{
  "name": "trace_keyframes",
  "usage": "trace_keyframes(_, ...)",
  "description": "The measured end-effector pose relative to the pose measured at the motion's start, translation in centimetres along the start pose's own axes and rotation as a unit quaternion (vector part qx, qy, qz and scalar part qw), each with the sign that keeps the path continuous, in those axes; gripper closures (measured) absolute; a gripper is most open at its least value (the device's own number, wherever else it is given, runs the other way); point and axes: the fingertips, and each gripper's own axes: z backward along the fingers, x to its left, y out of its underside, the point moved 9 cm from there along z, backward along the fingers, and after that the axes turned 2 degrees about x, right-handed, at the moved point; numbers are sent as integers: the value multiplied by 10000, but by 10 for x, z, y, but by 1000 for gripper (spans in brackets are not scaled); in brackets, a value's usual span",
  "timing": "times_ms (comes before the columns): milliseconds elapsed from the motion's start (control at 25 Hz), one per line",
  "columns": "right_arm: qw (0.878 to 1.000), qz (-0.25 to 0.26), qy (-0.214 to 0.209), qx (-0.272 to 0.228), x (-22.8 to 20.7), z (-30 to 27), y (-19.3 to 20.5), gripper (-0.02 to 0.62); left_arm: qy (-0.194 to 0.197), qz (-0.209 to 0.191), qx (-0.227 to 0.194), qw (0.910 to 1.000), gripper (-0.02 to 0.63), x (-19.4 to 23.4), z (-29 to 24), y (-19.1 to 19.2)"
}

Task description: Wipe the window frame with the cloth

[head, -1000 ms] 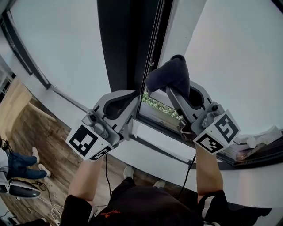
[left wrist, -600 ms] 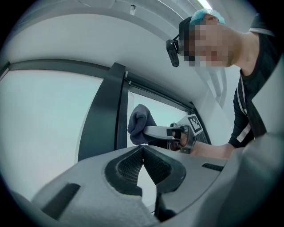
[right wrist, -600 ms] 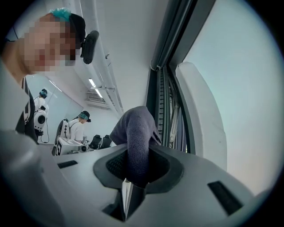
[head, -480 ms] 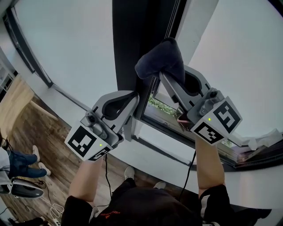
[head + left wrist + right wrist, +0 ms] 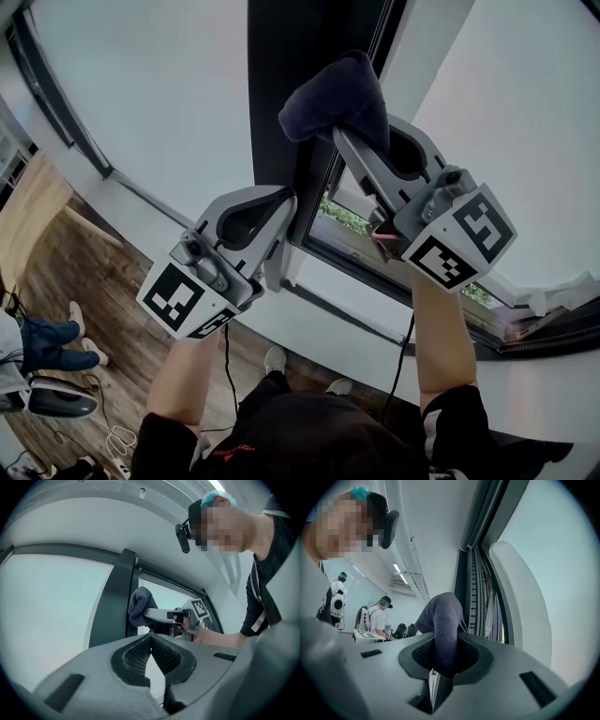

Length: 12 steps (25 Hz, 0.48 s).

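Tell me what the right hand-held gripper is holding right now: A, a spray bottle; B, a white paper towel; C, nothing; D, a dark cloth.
D: the right hand-held gripper has its jaws shut on the dark cloth, raised up at the dark window frame.

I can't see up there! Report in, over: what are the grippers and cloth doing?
Right gripper shut on cloth. Left gripper shut, empty. Cloth up at window frame. Nothing blocking, over.

floor: wood floor (image 5: 58, 267) | window glass (image 5: 141, 94): bright, pale | ceiling strip lights (image 5: 404, 579): lit | chairs (image 5: 401, 631): dark
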Motion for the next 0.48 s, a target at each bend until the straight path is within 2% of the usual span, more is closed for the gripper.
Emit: trace_keyframes(480, 9993, -296, 157, 145, -4, -6, 21, 529, -22, 215, 129, 9997, 586, 1, 6, 15)
